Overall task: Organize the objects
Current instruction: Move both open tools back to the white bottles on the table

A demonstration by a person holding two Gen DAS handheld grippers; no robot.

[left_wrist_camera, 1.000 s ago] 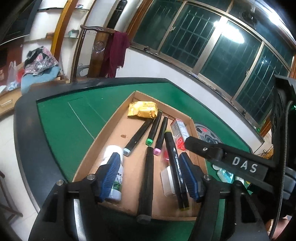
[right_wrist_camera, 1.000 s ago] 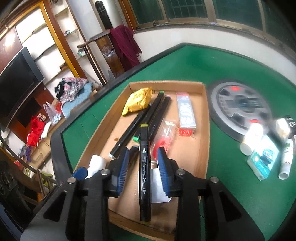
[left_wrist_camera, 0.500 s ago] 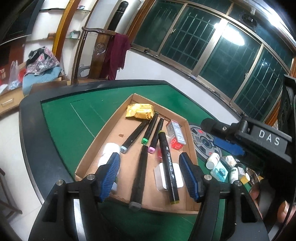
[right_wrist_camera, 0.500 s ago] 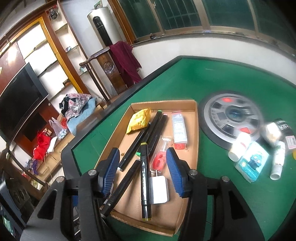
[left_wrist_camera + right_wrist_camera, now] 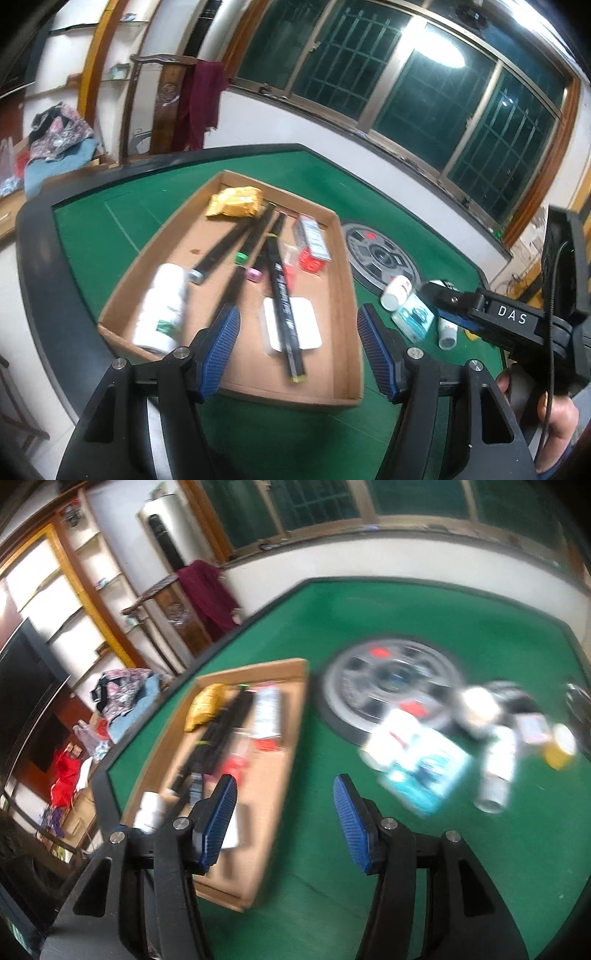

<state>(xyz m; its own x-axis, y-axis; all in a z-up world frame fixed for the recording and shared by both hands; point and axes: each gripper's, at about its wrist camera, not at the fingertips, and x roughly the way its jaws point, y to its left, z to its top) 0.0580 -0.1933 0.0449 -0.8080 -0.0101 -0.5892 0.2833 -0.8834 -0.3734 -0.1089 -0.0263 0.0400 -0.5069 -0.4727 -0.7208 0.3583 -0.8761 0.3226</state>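
A shallow cardboard tray [image 5: 347, 288] on the green table holds several black markers, a yellow packet [image 5: 234, 201], a white bottle [image 5: 162, 306] lying on its side and a red-and-white box [image 5: 312, 242]. One black marker [image 5: 284, 306] lies across a white pad [image 5: 306, 325]. My left gripper [image 5: 299, 347] hovers open over the tray's near end with nothing between its fingers. In the blurred right wrist view my right gripper [image 5: 284, 808] is open and empty over bare felt, between the tray [image 5: 291, 738] and a loose heap with a teal packet [image 5: 424, 771] and white bottles [image 5: 495, 771].
A round grey disc [image 5: 376, 254] is set in the table centre, right of the tray. The table has a black raised rim [image 5: 37, 258]. A wooden chair with a dark red cloth [image 5: 195, 103] stands behind it. A person's hand [image 5: 554, 410] grips the right tool.
My right gripper opened off the black marker, which now lies in the tray on the white pad, and swung right toward the loose heap. My left gripper drew back slightly.
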